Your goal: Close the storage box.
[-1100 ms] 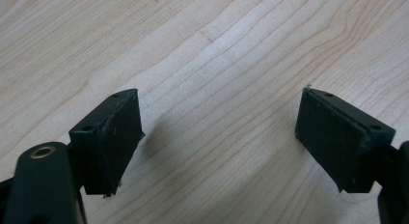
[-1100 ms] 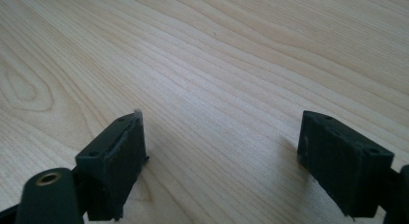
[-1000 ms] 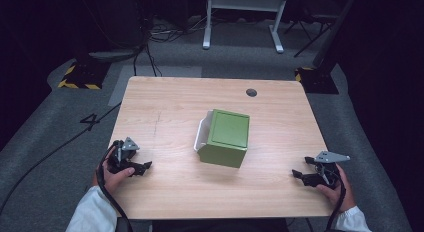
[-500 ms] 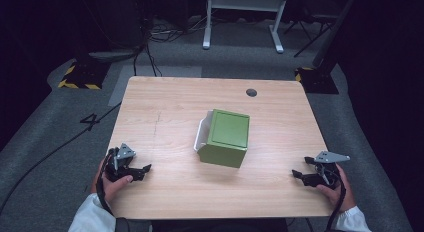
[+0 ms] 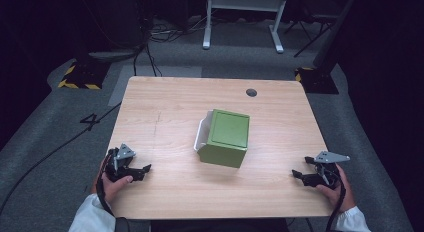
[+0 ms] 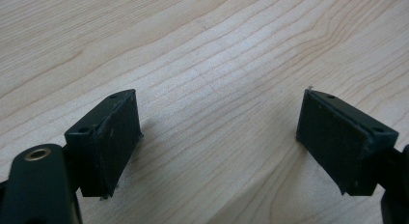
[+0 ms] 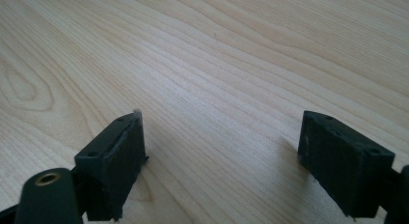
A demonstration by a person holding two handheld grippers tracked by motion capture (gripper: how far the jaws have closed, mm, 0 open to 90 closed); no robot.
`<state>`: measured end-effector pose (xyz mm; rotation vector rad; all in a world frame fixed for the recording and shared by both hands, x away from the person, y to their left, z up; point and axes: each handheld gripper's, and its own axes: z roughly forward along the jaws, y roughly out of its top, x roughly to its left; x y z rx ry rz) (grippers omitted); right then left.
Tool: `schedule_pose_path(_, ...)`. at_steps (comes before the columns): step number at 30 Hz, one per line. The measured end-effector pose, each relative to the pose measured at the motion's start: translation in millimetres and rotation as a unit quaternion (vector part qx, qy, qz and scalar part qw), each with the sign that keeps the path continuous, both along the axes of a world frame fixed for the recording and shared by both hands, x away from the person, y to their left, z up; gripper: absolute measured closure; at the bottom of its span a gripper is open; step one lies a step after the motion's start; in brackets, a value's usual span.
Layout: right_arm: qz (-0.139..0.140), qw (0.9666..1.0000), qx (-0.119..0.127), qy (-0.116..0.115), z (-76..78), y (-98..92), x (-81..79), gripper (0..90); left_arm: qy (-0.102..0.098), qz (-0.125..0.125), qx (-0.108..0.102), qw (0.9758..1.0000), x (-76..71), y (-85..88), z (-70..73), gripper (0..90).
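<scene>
Two hand-held grippers sit low at the near edge of the surface [image 5: 165, 112], one in each hand. The left hand-held gripper [image 5: 142, 170] is at the near left corner, its jaws spread wide; in the left gripper view [image 6: 212, 142] bare wood grain lies between the two black pads [image 6: 113, 137], nothing held. The right hand-held gripper [image 5: 298, 175] is at the near right corner, also spread apart; in the right gripper view [image 7: 219, 161] its pads [image 7: 123, 161] frame bare wood as well. Each carries one grey three-cornered plate on top.

One green box [image 5: 227, 137] stands near the middle of the surface, between the two grippers and well apart from both. One white piece [image 5: 201, 134] touches its left side; what it is cannot be told. One small dark round spot [image 5: 251, 92] marks the far side of the surface. Beyond, on the grey floor [image 5: 50, 142], stand one white frame [image 5: 245, 12] and two yellow-and-black striped blocks [image 5: 75, 83]; cables [image 5: 50, 152] trail there.
</scene>
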<state>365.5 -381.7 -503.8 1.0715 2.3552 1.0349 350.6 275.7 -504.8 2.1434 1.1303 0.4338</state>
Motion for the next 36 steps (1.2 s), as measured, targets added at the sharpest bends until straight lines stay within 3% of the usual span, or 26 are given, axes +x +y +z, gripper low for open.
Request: schedule_pose_path(36, 0.002, 1.0000, 0.001, 0.002, -0.1, -0.4, 0.6, 17.3, 0.003, 0.003, 0.003, 1.0000, 4.4, -1.2, -0.4, 11.1)
